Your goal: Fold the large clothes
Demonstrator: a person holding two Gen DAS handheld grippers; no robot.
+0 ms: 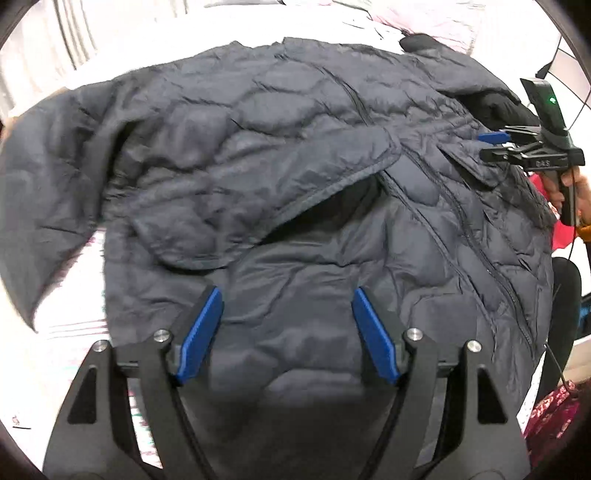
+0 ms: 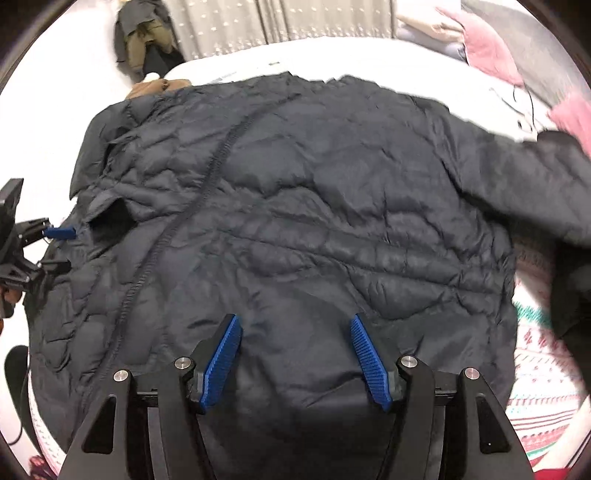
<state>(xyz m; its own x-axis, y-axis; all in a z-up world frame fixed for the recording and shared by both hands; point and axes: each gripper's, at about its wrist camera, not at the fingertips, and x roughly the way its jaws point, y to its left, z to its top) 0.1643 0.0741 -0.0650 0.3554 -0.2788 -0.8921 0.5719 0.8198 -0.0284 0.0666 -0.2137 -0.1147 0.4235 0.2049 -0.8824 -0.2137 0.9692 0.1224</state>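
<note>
A dark navy quilted jacket (image 1: 295, 122) lies spread over a bed, zipper side up, with one sleeve (image 1: 258, 184) folded across its chest. In the left wrist view my left gripper (image 1: 286, 295) hovers open over the jacket's lower part, nothing between its blue pads. My right gripper (image 1: 491, 146) shows at the jacket's right edge, its jaws apart. From the right wrist view, the jacket (image 2: 332, 184) fills the frame and my right gripper (image 2: 294, 319) stands open above it. There my left gripper (image 2: 62, 249) sits at the jacket's left edge, open, and the other sleeve (image 2: 535, 177) stretches out right.
The bed cover (image 2: 535, 369) is white with red and green patterned bands. Pink cloth (image 2: 484, 40) and grey bedding lie at the far right. Olive and brown clothes (image 2: 147, 37) are heaped by a pale curtain (image 2: 277, 22). A person's hand (image 1: 576, 192) holds the right gripper.
</note>
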